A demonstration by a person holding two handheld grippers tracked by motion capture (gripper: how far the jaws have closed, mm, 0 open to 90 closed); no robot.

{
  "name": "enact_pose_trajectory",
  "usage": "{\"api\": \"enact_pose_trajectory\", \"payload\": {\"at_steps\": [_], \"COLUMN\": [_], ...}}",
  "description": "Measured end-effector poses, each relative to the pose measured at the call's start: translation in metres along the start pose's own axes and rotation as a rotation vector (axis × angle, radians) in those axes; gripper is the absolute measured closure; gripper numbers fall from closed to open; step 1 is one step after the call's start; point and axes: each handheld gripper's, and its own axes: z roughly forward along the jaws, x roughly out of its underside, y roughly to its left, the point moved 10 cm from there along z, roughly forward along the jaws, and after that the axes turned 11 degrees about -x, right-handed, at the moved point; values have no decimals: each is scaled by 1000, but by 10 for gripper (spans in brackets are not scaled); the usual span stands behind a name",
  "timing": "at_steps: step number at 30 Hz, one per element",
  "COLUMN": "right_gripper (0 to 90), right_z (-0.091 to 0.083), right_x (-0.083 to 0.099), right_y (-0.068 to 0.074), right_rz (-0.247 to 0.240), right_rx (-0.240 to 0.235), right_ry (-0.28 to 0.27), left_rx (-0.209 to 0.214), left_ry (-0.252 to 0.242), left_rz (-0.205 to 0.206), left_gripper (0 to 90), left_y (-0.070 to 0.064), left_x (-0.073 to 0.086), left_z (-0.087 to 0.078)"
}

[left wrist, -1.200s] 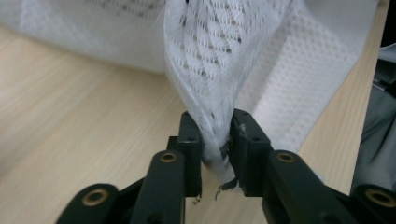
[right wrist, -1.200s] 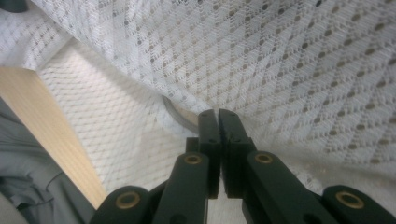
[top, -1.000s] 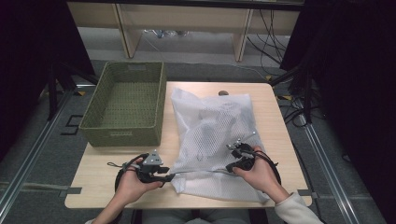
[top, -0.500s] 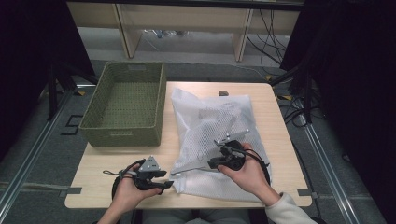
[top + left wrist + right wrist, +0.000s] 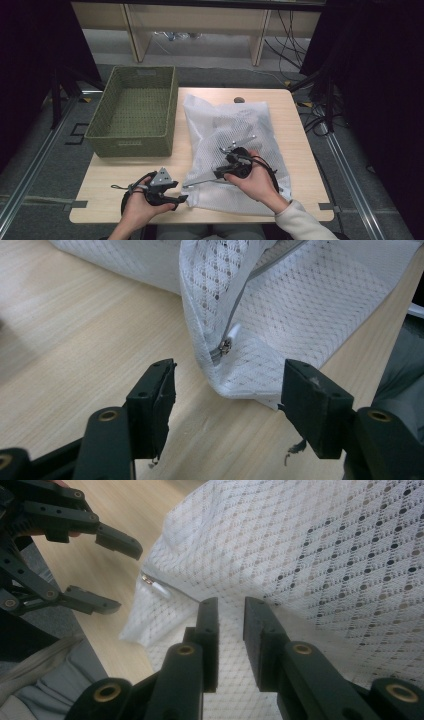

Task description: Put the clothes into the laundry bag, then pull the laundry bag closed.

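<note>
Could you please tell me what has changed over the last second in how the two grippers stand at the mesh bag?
The right gripper has moved left and farther up onto the mesh bag, jaws nearly shut on a fold. The left gripper has slid toward the bag's near corner, jaws open beside the zipper pull. The basket has stayed put.

A green woven basket (image 5: 134,112) sits at the table's (image 5: 295,130) left edge — empty.

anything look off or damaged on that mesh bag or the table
Nothing looks damaged. The white mesh bag lies rumpled, its near corner folded up by the zipper pull. The green basket overhangs the table's left edge.
</note>
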Motion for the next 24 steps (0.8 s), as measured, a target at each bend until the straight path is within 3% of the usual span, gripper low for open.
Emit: {"api": "enact_pose_trajectory", "payload": {"at_steps": [3,5,8,10,15,16,19,22,24], "right_gripper": [782,782,782,782,784,785,787,787,786], "right_z": [-2,-4,-4,-4,-4,-4,-1,0,2], "right_x": [0,0,1,1,0,0,0,-1,-1], "right_y": [-1,-1,1,0,0,-1,2,1,3], "right_rz": [3,0,19,7,11,13,11,1,9], "right_rx": [1,4,-2,-7,-8,8,-10,-14,-27], "right_ry": [-5,-8,-7,-7,-12,-15,-6,-3,-3], "left_rx": [-8,-20,-24,-32,-29,-29,-27,-32,-30], "left_ry": [-2,-5,-12,-13,-30,-30,-29,-19,-20], "left_rz": [5,-20,-1,-23,-34,-33,-12,-27,-6], "left_gripper": [365,350,341,334,326,325,320,318,318], "left_y": [1,2,4,3,4,3,3,1,2], "left_x": [0,0,-1,-1,-2,-2,-3,-2,-2], "left_z": [0,-1,-2,-3,-3,-3,-3,-3,-3]}}
